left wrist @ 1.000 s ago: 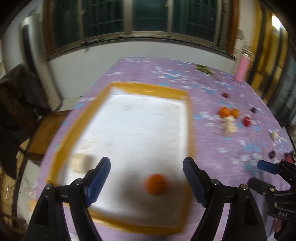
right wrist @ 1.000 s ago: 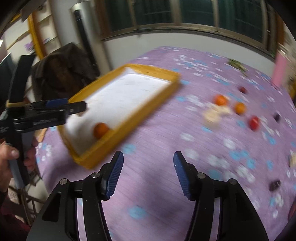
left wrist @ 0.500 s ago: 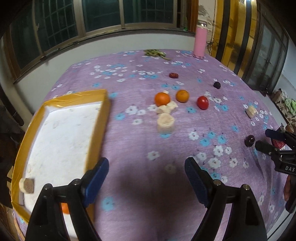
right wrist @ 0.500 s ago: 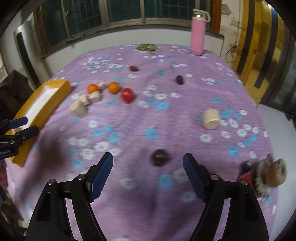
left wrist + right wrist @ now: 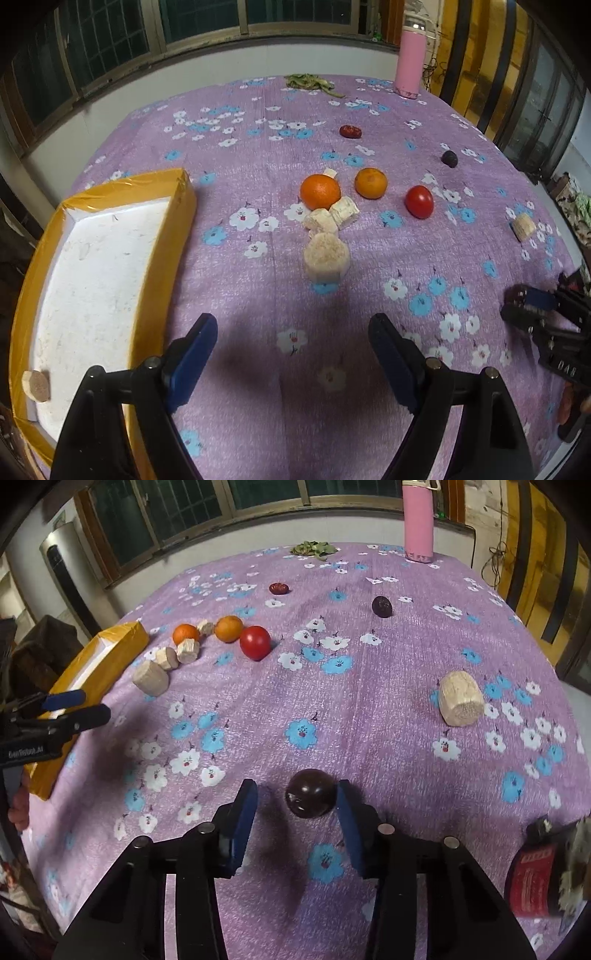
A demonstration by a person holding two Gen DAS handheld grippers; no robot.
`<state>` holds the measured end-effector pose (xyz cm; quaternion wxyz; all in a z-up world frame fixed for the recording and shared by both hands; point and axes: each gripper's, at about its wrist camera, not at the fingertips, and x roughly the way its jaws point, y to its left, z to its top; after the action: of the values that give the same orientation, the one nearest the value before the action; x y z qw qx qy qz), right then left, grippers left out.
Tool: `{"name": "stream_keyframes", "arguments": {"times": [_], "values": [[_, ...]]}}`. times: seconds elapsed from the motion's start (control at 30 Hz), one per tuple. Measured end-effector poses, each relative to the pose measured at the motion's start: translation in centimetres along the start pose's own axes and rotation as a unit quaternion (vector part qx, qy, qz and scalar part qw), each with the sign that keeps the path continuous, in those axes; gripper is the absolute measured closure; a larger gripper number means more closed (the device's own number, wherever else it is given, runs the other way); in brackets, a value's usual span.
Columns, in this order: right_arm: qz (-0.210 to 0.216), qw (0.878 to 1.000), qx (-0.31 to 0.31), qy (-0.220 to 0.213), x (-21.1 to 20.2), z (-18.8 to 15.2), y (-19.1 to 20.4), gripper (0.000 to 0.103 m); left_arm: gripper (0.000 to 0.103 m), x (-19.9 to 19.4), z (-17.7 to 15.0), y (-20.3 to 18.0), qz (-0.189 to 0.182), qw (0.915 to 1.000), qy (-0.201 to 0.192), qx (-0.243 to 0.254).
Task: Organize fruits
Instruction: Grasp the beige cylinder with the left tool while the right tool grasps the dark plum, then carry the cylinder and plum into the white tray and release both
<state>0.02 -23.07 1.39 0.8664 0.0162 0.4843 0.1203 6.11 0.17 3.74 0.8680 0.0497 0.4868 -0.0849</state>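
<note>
In the left wrist view, the tray (image 5: 162, 258) lies at left, oranges (image 5: 320, 191) and tomato (image 5: 419, 201) at centre, the bottle (image 5: 409, 62) upper right. In the right wrist view, a plum (image 5: 311, 798) sits low centre.

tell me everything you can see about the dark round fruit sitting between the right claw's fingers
The dark fruit is round, deep maroon to almost black, with smooth glossy skin. It rests on the purple floral tablecloth, between the blue pads of the right claw. The right pad looks to be at its side; a gap separates it from the left pad. The claw is open, so the fruit is not yet gripped.
</note>
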Motion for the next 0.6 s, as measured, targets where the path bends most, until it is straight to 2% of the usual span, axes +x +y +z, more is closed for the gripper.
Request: {"name": "stream_keyframes", "arguments": {"times": [0.17, 0.23, 0.27, 0.3, 0.33, 0.4, 0.43, 0.6], "values": [[-0.003, 1.000, -0.006, -0.003, 0.1, 0.2, 0.2, 0.062, 0.017, 1.4, 1.5, 0.5, -0.020, 0.9994, 0.007, -0.026], [-0.007, 1.000, -0.006, -0.004, 0.2, 0.2, 0.2, 0.077, 0.018, 2.0, 2.1, 0.3, -0.026, 0.9992, 0.003, -0.030], [-0.008, 1.000, -0.005, -0.004, 0.2, 0.2, 0.1, 0.078, 0.021, 2.2, 2.4, 0.2, -0.029, 0.9991, 0.002, -0.029], [-0.006, 1.000, -0.002, -0.005, 0.1, 0.2, 0.1, 0.078, 0.032, 2.6, 2.5, 0.0, -0.034, 0.9990, 0.004, -0.028], [-0.006, 1.000, 0.000, -0.005, 0.1, 0.2, 0.0, 0.079, 0.048, 3.2, 2.6, -0.2, -0.042, 0.9987, 0.011, -0.028], [-0.003, 1.000, 0.006, -0.007, 0.1, 0.2, -0.1, 0.079, 0.063, 4.4, 2.6, -0.2, -0.069, 0.9965, 0.030, -0.035], [-0.004, 1.000, 0.007, -0.008, 0.1, 0.2, -0.1, 0.079, 0.067, 4.3, 2.5, -0.2, -0.071, 0.9965, 0.019, -0.040], [-0.002, 1.000, 0.020, -0.007, 0.1, 0.3, -0.2, 0.078, 0.067, 4.1, 2.4, -0.5, -0.070, 0.9970, 0.010, -0.030]]}}
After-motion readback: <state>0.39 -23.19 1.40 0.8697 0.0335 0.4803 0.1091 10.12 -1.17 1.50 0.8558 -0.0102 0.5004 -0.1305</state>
